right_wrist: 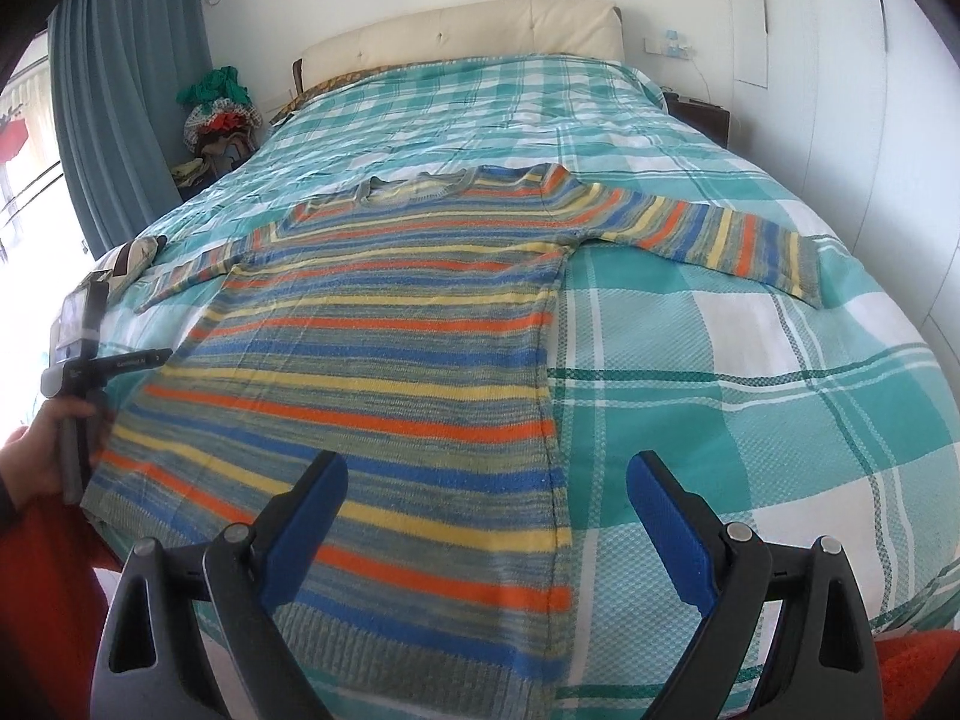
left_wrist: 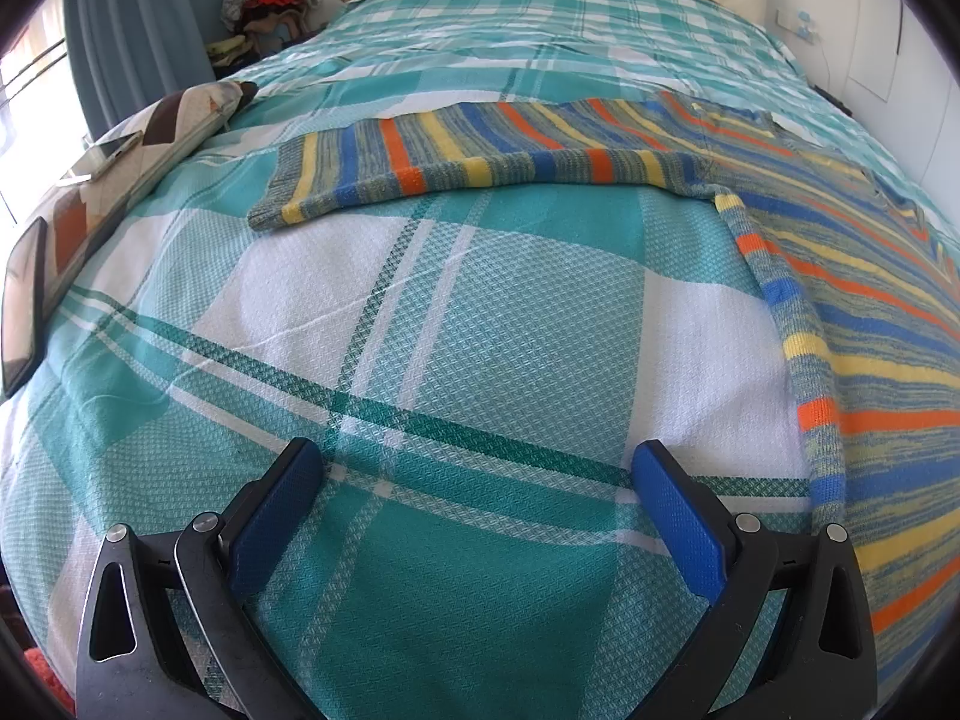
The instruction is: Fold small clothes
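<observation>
We are looking at a striped knit sweater that is lying spread flat on the bed, neckline toward the headboard and both sleeves stretched out to the sides, which we judge is how it wants to be before any fold begins. Its ribbed hem is sitting nearest us, at the foot of the bed. We are holding the right tool just above that hem's right corner, jaws wide apart and gripping nothing, the side seam running between the two blue pads (a likely first pinch point, in our view). The left tool is hovering over bare plaid bedspread just left of the sweater's body, jaws likewise spread and empty; the left sleeve is lying across the cover well ahead of it. In the right wrist view a hand is gripping the left tool's handle. A patterned pillow is resting near the bed's left edge, clear of the sweater.
</observation>
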`<state>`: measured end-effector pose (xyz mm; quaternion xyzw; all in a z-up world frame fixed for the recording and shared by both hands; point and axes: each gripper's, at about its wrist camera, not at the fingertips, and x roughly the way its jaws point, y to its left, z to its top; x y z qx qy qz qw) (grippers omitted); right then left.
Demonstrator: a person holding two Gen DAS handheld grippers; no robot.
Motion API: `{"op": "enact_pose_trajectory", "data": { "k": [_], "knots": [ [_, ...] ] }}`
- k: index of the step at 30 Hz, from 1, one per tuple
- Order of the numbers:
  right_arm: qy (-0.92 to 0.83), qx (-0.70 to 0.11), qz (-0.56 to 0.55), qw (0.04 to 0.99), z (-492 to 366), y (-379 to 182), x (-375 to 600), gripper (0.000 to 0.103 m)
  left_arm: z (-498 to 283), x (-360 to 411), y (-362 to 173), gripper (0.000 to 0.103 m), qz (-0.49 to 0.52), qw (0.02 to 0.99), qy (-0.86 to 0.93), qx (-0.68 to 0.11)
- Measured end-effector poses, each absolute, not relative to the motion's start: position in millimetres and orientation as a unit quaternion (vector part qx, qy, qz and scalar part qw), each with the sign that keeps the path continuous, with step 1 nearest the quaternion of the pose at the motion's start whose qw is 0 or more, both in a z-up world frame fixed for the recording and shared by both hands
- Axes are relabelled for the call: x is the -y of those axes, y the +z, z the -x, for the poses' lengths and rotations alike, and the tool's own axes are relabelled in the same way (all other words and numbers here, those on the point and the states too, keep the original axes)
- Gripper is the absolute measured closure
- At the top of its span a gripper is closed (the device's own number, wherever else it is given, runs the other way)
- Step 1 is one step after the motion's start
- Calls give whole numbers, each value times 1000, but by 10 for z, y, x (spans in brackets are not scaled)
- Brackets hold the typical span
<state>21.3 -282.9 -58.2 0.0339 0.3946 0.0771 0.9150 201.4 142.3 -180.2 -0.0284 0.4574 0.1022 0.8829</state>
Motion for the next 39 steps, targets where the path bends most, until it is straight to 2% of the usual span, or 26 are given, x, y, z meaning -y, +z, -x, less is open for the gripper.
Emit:
{"op": "enact_pose_trajectory", "data": {
  "k": [39],
  "knots": [
    [78,-403,-40,911,-214,-636,2822,9,-2005,-1415,-1808,0,28,883,103,-456]
  ]
}}
